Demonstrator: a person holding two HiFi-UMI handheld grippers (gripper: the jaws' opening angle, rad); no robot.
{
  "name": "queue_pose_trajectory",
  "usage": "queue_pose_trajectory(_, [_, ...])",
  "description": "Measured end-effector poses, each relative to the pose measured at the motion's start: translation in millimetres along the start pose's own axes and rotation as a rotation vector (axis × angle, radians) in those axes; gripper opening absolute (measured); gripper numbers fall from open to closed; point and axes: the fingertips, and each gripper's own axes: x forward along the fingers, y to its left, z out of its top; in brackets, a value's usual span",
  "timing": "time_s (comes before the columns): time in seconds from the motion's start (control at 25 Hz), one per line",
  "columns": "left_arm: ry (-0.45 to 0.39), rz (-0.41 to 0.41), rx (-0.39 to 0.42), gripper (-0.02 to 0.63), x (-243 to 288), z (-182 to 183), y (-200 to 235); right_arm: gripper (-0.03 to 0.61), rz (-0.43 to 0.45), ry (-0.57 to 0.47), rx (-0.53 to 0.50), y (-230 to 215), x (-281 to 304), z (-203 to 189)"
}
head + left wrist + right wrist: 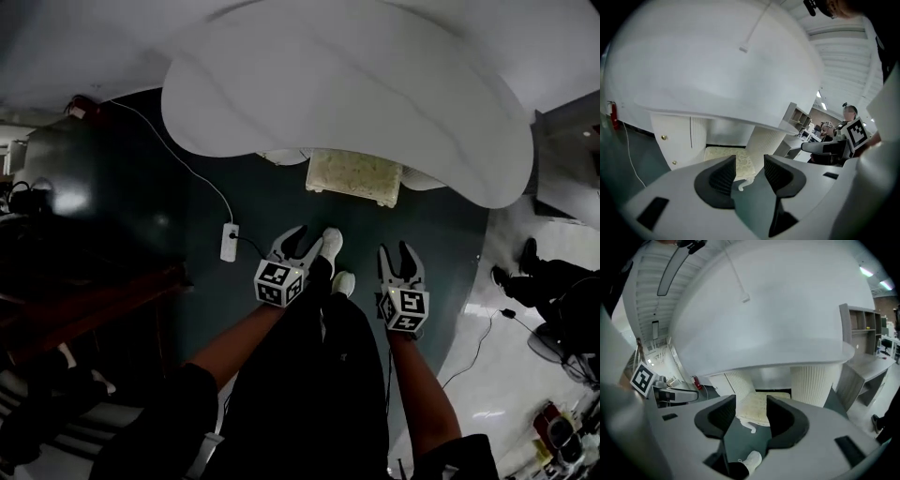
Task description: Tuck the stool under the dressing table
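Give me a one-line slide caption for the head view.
Cream-cushioned stool sits partly under the white dressing table; left gripper and right gripper hang open and empty before it.

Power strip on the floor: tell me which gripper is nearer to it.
Left. The left gripper is just right of the power strip; the right gripper is farther right, past the person's shoes.

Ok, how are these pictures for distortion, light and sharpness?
Head view: strong wide-angle bend; the dressing table is bright, the floor dark, the lower left nearly black. Left gripper view: the table top bulges like a dome, corners black. Right gripper view: same bulge, stool clear enough, ceiling lights glaring at upper right.
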Motion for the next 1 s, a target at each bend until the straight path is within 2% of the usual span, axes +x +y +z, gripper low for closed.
queue_pose_trajectory(0.2, [-0.135,-0.017,-0.026,0.189,-65,63,-42,0.218,0.014,-0.056,-0.028,25,-67,48])
queue_pose_trajectory(0.36, [-0.228,-0.025,0.005,0.189,-123,106,-59,0.218,0.028,-0.089,-0.059,58,-106,81])
queue_pose_trajectory(0.6, [-0.297,-0.059,0.028,0.189,-194,148,-63,0.218,0.012,-0.192,-0.042,116,-144,139])
queue_pose_trajectory(0.84, [-0.362,-0.084,0.019,0.189,-245,185,-52,0.218,0.056,-0.294,-0.110,193,-154,202])
queue_pose_trajectory(1.0, [-0.416,-0.118,0.086,0.189,-265,220,-55,0.218,0.056,-0.390,-0.167,218,-165,249])
